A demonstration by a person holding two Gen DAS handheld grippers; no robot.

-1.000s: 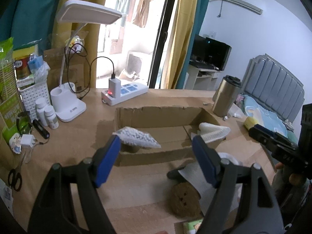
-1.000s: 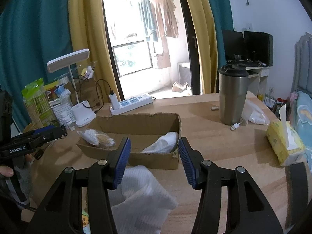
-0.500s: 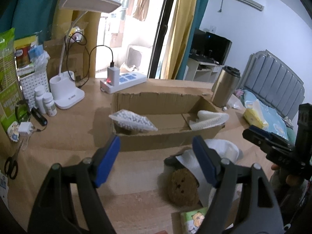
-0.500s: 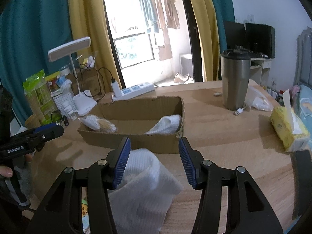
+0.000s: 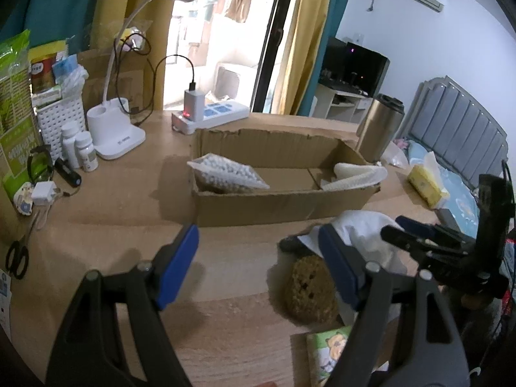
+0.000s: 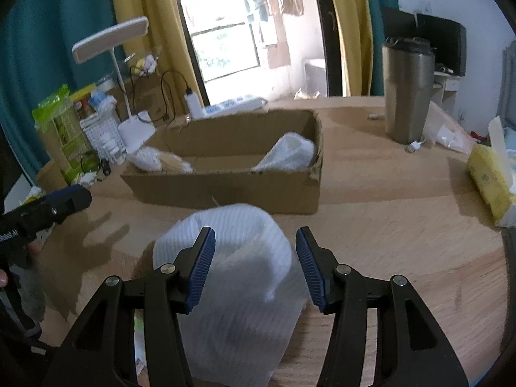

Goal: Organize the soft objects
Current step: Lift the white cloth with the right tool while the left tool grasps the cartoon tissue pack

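Before the cardboard box (image 6: 225, 174), compared with a second ago, both grippers are sitting lower. White towel (image 6: 238, 277) is lying just before the box's front wall; right gripper (image 6: 254, 264) is straddling it, jaws open. Left gripper (image 5: 258, 267) is hovering open over bare tabletop beside the brown sponge (image 5: 309, 290). Its side lettering is too blurred to read.

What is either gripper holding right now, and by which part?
Nothing is held. The right gripper is open with the white cloth between its jaws, not pinched. The left gripper is open over bare table.
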